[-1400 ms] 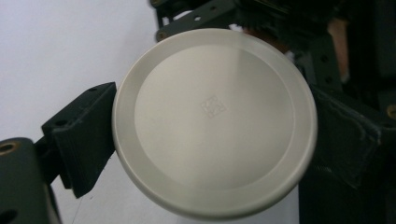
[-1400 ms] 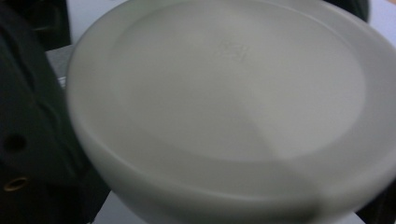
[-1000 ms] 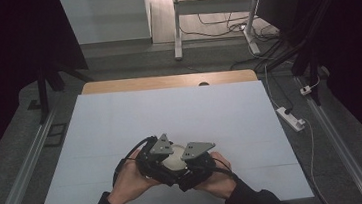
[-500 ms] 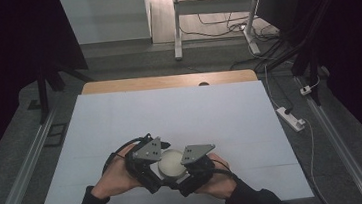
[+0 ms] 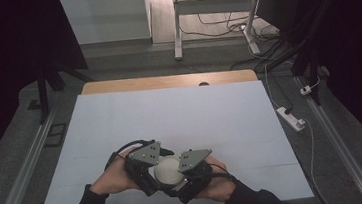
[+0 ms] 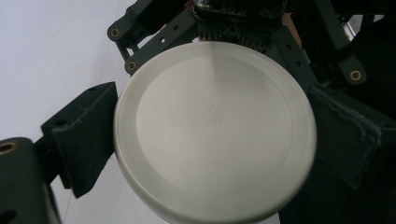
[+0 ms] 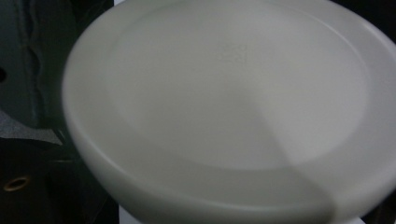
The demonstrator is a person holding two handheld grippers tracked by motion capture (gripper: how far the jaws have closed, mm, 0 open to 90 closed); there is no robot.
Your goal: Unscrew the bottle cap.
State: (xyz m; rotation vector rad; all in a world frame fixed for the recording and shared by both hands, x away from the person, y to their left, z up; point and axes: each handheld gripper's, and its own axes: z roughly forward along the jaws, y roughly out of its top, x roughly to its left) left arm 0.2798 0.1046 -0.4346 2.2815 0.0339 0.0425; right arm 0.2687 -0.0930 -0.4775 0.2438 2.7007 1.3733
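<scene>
Both your grippers meet on a round white lid near the front edge of the table.

Your left gripper [image 5: 147,168] comes in from the front-left, forearm angled inward, your hand [image 5: 113,175] wrapped round its body; your right gripper [image 5: 188,174] mirrors it from the front-right, with your right hand [image 5: 217,181] low and close to the table's [image 5: 170,113] front edge. The white lid [image 5: 167,169] sits between them, just left of the middle of that edge. In the left gripper view the lid [image 6: 212,130] lies flat side up, with a dark jaw touching its rim on either side, so those jaws hold it. In the right gripper view the lid [image 7: 233,107] is blurred and very close; whether those jaws clamp it, you cannot tell.
</scene>
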